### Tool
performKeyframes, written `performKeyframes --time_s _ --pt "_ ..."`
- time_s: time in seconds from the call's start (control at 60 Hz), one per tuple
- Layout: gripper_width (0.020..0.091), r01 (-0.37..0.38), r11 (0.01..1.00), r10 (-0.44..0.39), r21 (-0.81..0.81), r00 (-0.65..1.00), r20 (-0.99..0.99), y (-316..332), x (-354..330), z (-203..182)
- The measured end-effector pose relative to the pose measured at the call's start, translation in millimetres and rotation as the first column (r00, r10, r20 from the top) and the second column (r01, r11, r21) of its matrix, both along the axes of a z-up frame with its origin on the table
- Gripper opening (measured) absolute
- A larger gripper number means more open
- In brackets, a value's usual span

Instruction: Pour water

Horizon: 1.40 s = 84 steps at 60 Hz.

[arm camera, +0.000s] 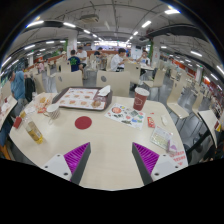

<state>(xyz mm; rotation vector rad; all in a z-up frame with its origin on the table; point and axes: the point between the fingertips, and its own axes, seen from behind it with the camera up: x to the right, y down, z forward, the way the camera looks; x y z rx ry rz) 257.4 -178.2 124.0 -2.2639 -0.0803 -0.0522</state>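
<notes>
Two spread fingers (76, 157) over table (105, 135)

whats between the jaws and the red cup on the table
In the gripper view, a printed paper mat lies on the table between the open gripper and the red cup; nearer stretch is bare.

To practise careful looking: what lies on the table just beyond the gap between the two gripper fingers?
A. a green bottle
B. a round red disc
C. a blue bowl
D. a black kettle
B: a flat round red disc lies on the pale table, ahead of the open gripper.
</notes>
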Motion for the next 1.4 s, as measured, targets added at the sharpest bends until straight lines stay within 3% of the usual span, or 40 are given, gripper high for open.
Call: performKeyframes --time_s 0.25,0.533,0.767,0.9,1.017,1.067,1.1,1.267,1.4 --pt "0.0849 0.026 1.000 -0.027 0.011 1.000 0.012 -13.0 -41.5 -13.3" --pt "0.0850 0.025 0.999 -0.025 0.019 0.999 -0.032 -52.3 -179.7 -35.2" --pt "0.0851 -0.041 0.995 0.050 0.093 0.994 -0.098 -21.5 -315.4 -52.5" --pt "0.0842 -0.026 0.987 0.045 0.159 0.993 -0.113 22.9 -352.5 -58.2" --pt "0.0750 -0.003 0.980 0.025 0.201 0.994 -0.110 57.9 -363.8 -68.0" --pt "0.0633 0.003 0.977 0.020 0.215 0.995 -0.103 68.8 -365.0 -71.8" --pt "0.0504 0.004 0.974 0.020 0.226 0.995 -0.100 73.8 -367.0 -72.6" --pt "0.0389 0.018 0.975 0.002 0.223 0.996 -0.088 78.7 -365.6 -73.1" --pt "0.0384 0.046 0.975 -0.034 0.216 0.998 -0.057 82.6 -349.1 -50.2"
